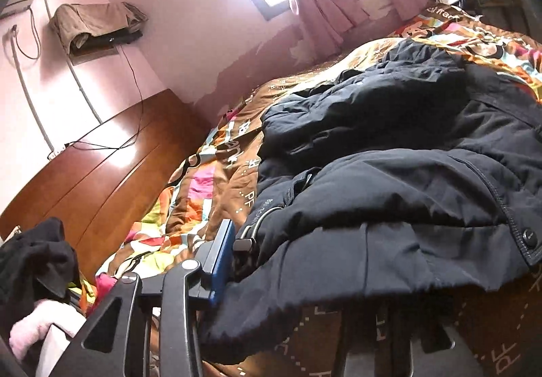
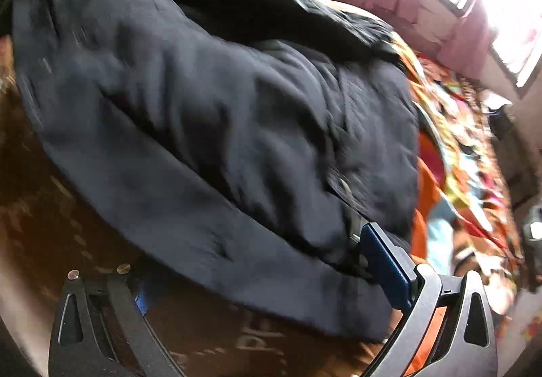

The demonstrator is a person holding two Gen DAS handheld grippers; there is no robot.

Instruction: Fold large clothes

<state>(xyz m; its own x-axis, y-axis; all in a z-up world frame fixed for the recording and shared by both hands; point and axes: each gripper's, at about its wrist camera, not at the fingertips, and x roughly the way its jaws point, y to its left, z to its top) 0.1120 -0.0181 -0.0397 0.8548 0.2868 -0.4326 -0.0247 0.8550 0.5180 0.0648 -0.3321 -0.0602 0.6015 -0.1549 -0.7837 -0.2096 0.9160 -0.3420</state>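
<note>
A large dark navy padded jacket (image 1: 389, 180) lies bunched on a bed with a brown, multicoloured patterned cover (image 1: 210, 180). My left gripper (image 1: 291, 278) is at the jacket's near hem. Its blue left finger pad (image 1: 220, 262) shows beside the cloth, and the other finger is hidden under the hem. In the right wrist view the jacket (image 2: 210, 112) fills the middle, blurred. My right gripper (image 2: 264, 278) is wide open with the jacket's hem lying between its fingers (image 2: 386, 262).
A wooden headboard (image 1: 101, 167) stands at the left by a pink wall. Dark and pink clothes (image 1: 34, 275) lie at the near left. A window with pink curtains (image 1: 321, 4) is behind the bed. The cover (image 2: 457, 173) spreads right of the jacket.
</note>
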